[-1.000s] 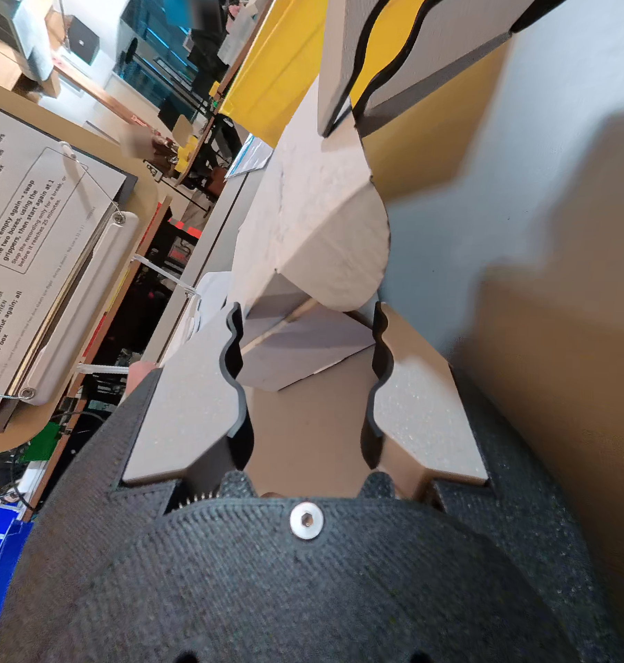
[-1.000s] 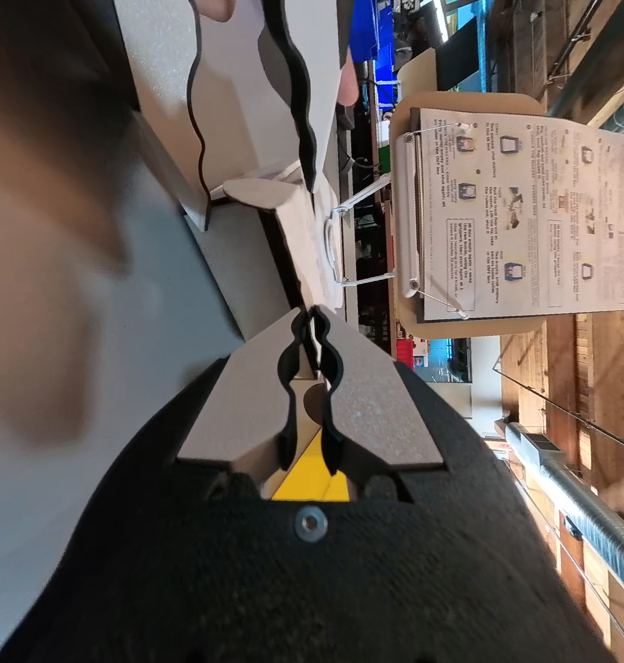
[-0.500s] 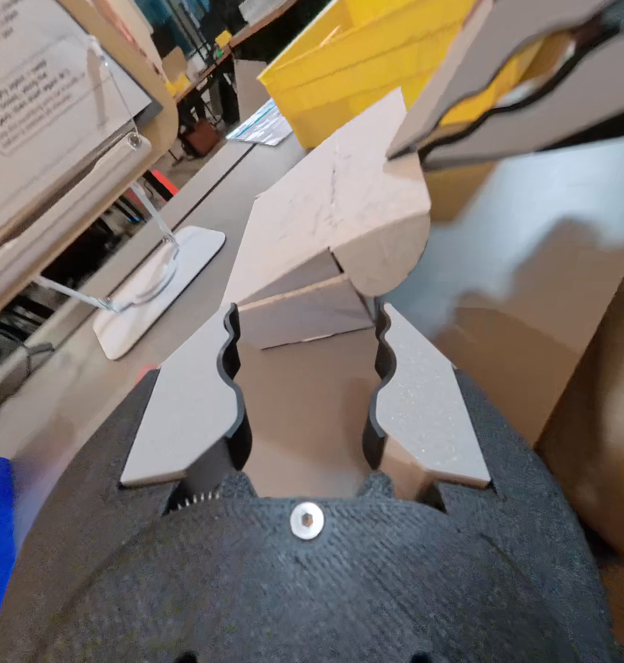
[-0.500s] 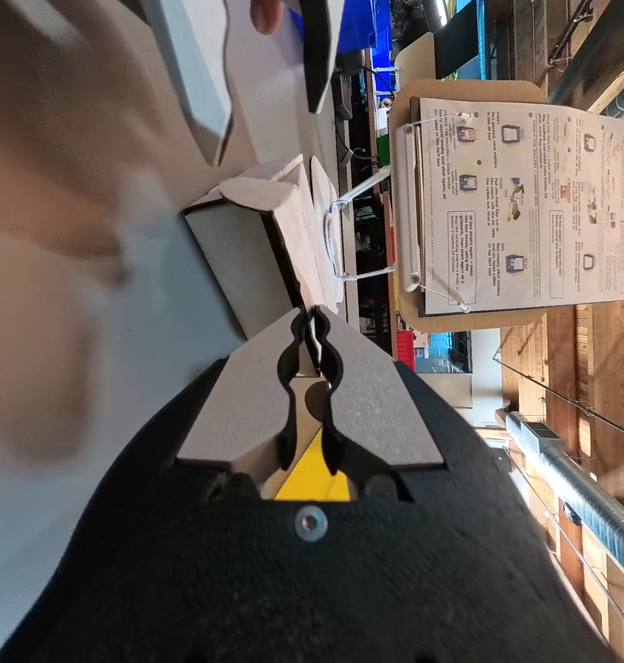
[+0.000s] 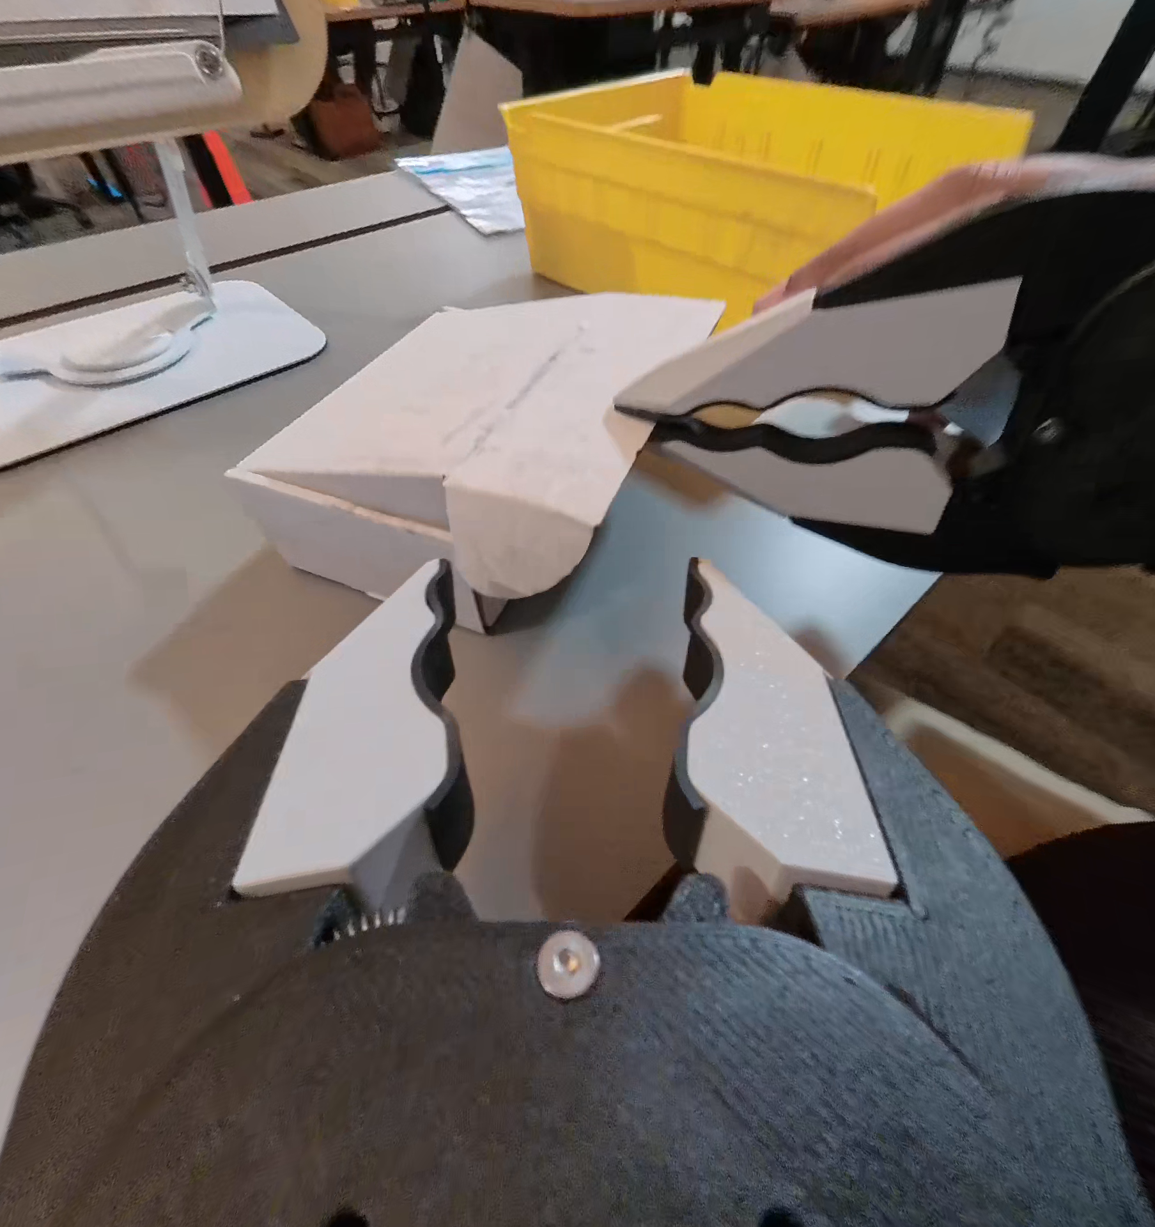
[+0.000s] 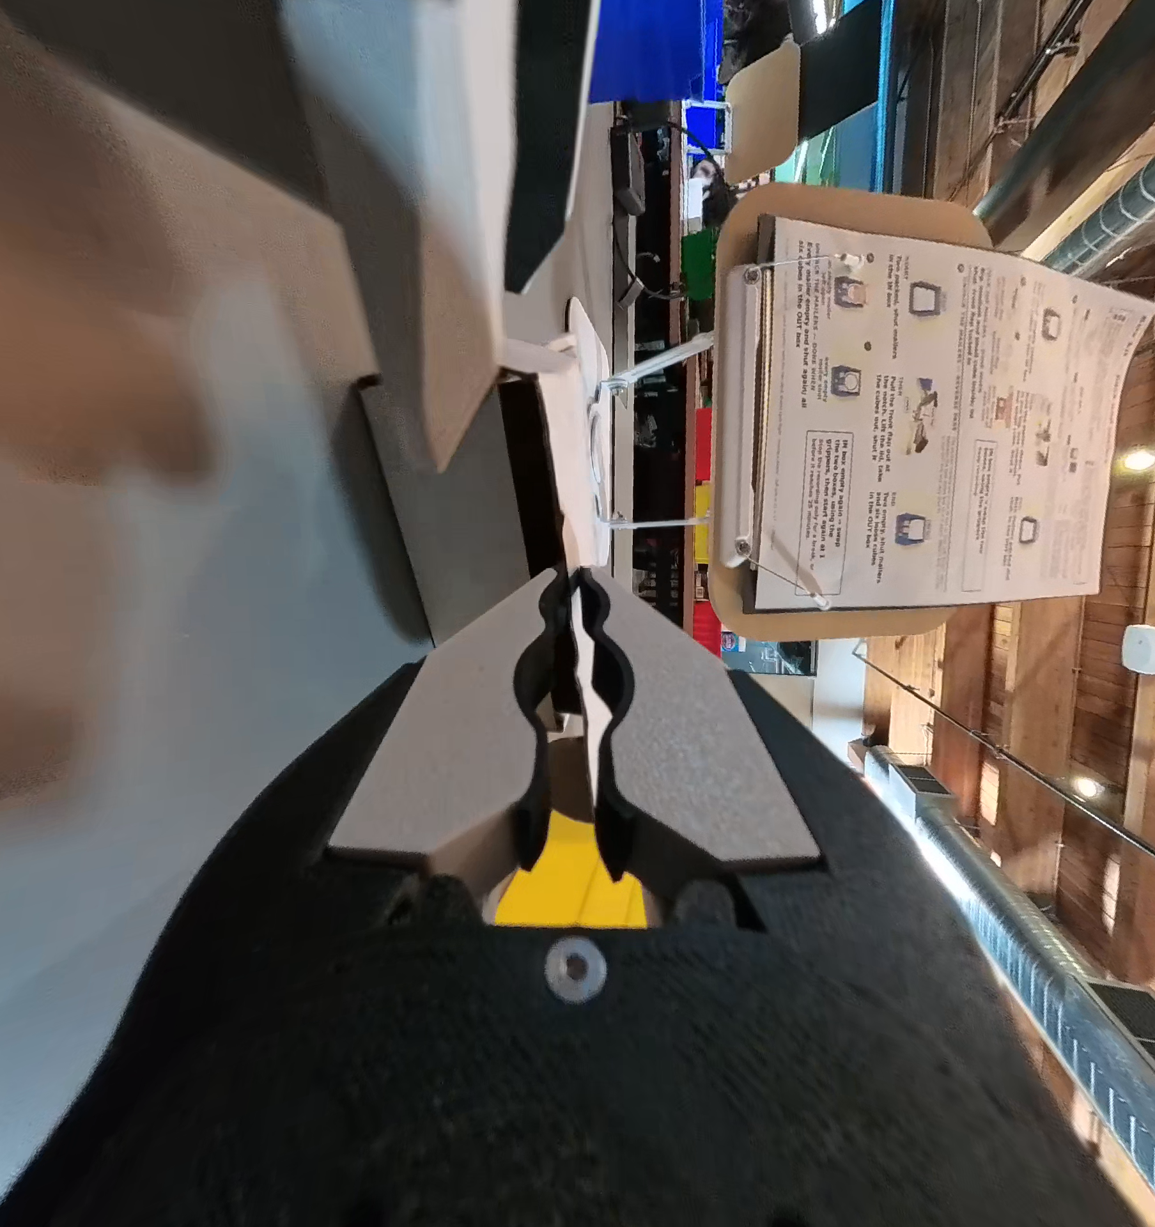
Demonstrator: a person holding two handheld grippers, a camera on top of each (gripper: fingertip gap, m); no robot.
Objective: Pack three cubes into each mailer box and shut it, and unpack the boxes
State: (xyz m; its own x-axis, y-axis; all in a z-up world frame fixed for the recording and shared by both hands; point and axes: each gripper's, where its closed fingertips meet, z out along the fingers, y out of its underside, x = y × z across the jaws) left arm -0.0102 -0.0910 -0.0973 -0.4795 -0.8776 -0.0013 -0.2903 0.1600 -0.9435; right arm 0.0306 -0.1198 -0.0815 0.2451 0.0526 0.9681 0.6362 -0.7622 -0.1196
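Left gripper [image 5: 564, 597] jaws wide open, empty; right gripper [image 5: 634, 415] pinched on the lid edge of the mailer [image 5: 468, 425], mid-frame on the table [image 5: 96, 631]; thin cardboard, probably light and bendy, so grab near the fold.

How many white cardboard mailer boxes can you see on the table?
1: the mailer box sits on the grey table, in front of the yellow bin. Others may be hidden out of view.

Mailer box [image 5: 468, 425] on table [image 5: 96, 597], before bin [image 5: 727, 179]
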